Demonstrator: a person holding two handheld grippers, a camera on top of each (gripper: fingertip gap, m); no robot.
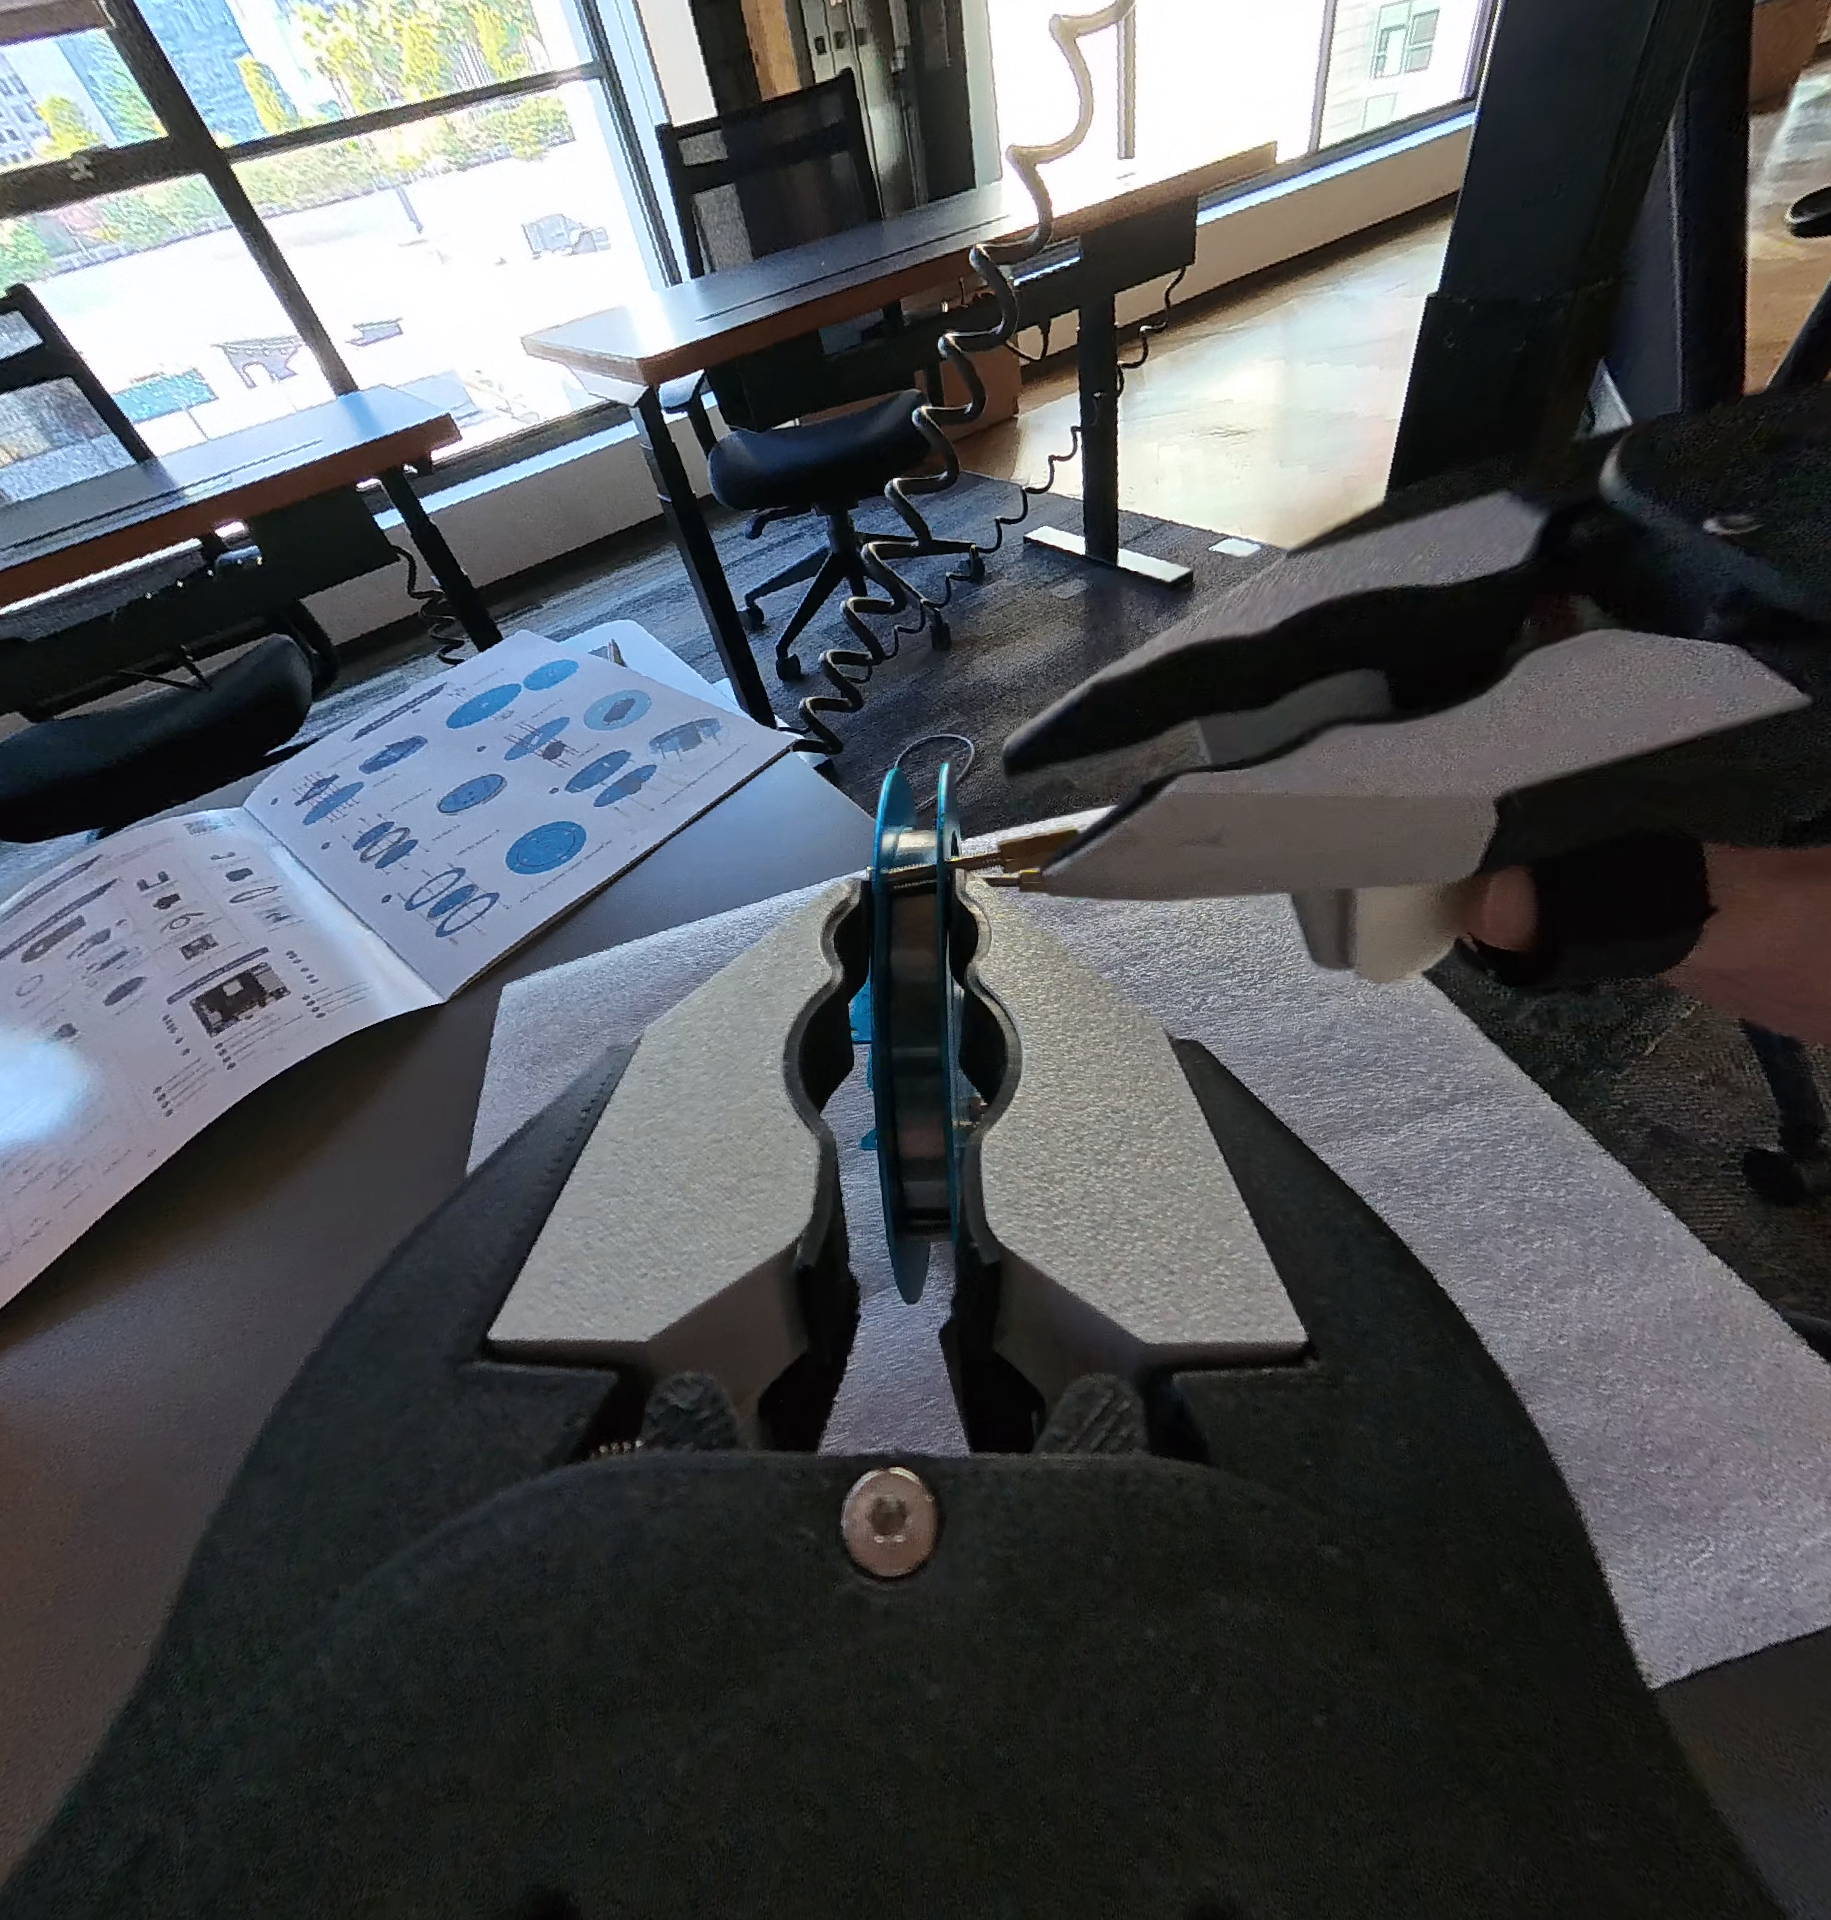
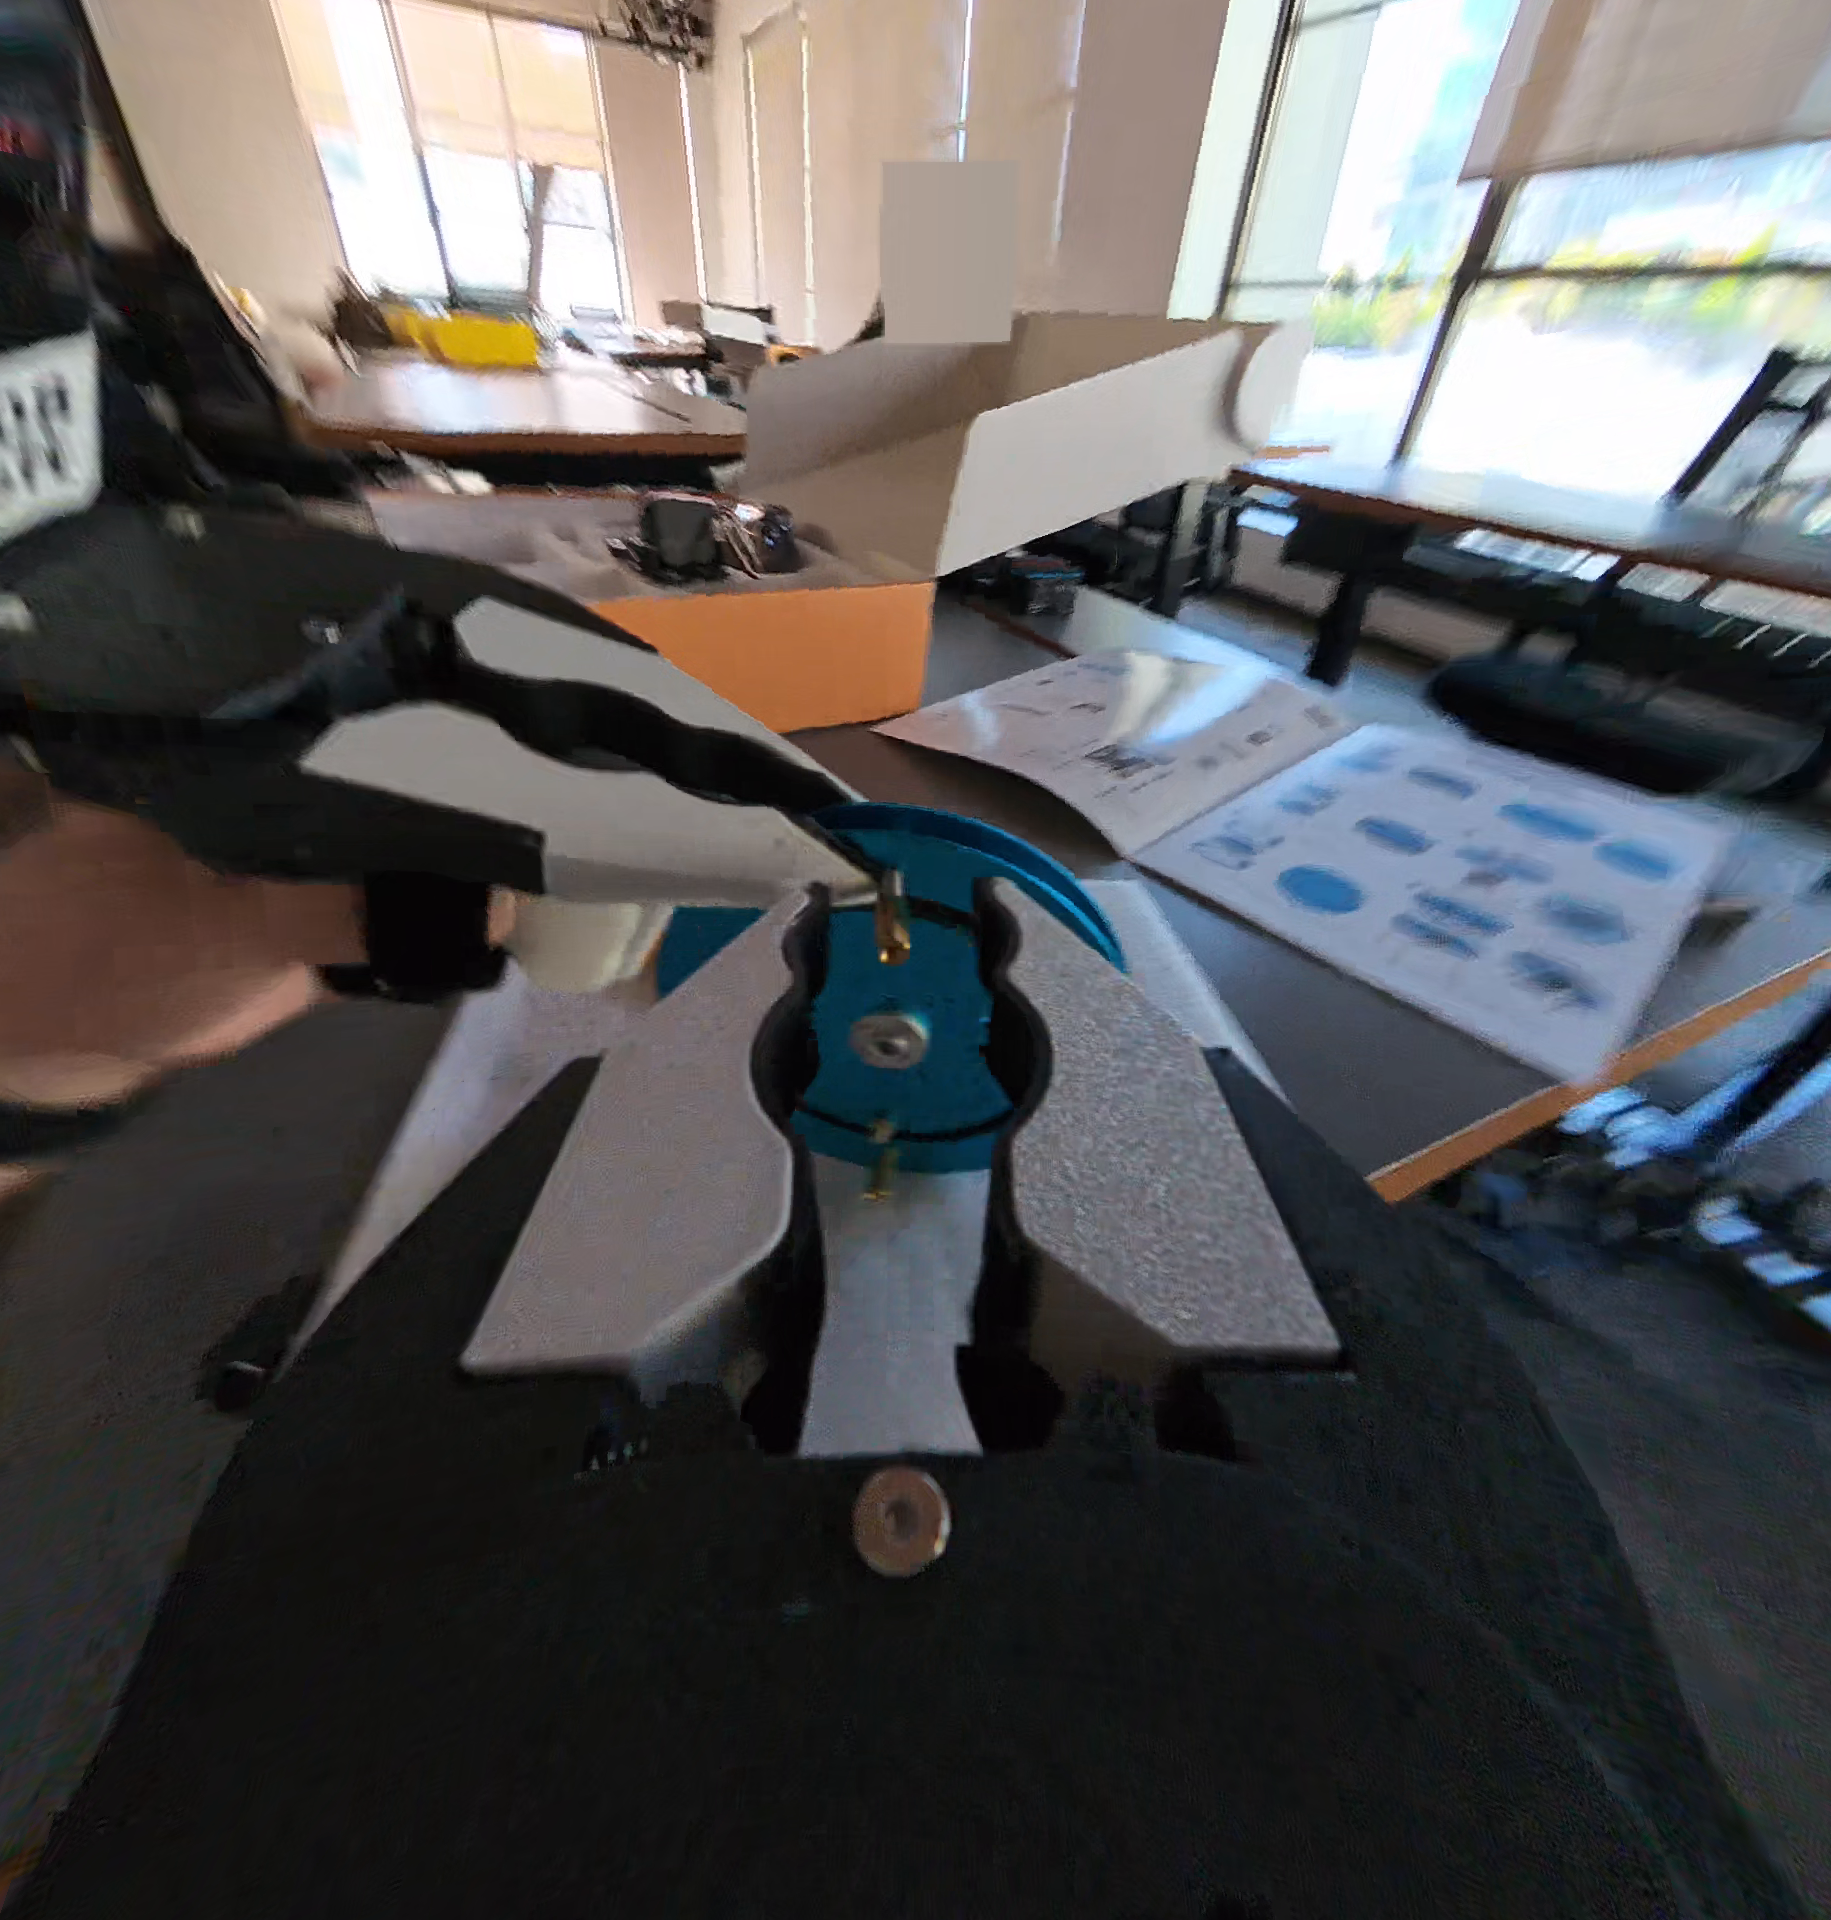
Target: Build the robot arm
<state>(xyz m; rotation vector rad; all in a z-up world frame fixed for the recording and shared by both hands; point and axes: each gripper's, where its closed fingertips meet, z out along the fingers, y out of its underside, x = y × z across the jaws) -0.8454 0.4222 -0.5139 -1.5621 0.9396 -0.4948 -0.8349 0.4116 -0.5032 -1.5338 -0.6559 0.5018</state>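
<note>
My left gripper (image 1: 911, 894) is shut on a blue two-disc assembly (image 1: 895, 831) and holds it edge-on above a white foam sheet (image 1: 1306, 1247). In the right wrist view the disc (image 2: 921, 1091) faces me with a silver screw at its centre, and the left gripper (image 2: 838, 842) grips its rim from the left. A brass standoff (image 2: 892, 920) sticks out of the disc face, and a second one (image 2: 880, 1158) sits lower. My right gripper (image 2: 895, 904) has its jaws apart around the upper standoff. In the left wrist view it (image 1: 1030, 805) comes from the right, the standoff (image 1: 1025, 857) at its lower fingertip.
An open booklet (image 1: 371, 862) with blue diagrams lies on the dark table (image 1: 215, 1351); it also shows in the right wrist view (image 2: 1410, 862). An open cardboard box (image 2: 838, 644) stands behind. A coiled cable (image 1: 921, 447), desks and stools stand beyond the table edge (image 2: 1617, 1081). Left and right tips are no more than a few centimetres apart.
</note>
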